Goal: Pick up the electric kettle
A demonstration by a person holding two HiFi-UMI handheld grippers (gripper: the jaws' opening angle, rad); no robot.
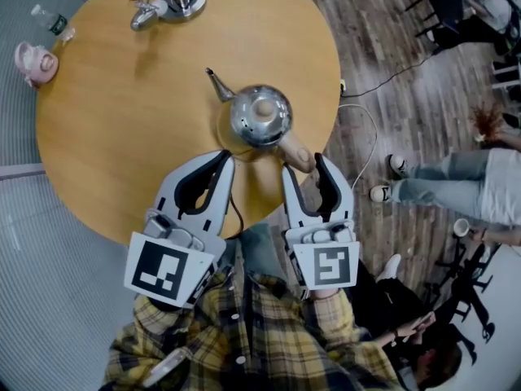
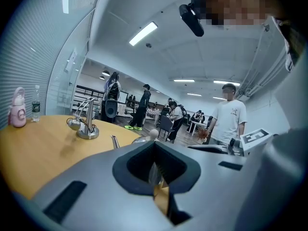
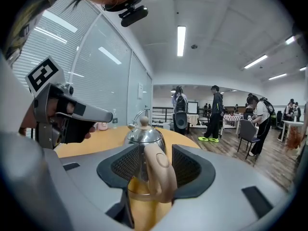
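Right gripper view: the right hand-held gripper (image 3: 153,171) stands wide, its black ribbed pads either side of the kettle's smooth beige handle (image 3: 160,173), with a gap at the left pad. The kettle (image 1: 259,114) is a polished steel dome with a round beige knob and a thin curved spout. It sits on the round wooden worktop (image 1: 114,104), near its edge. The grey left hand-held gripper (image 1: 221,161) is closed to a slit, empty, near the kettle. A chrome stand (image 1: 167,2) stands well beyond.
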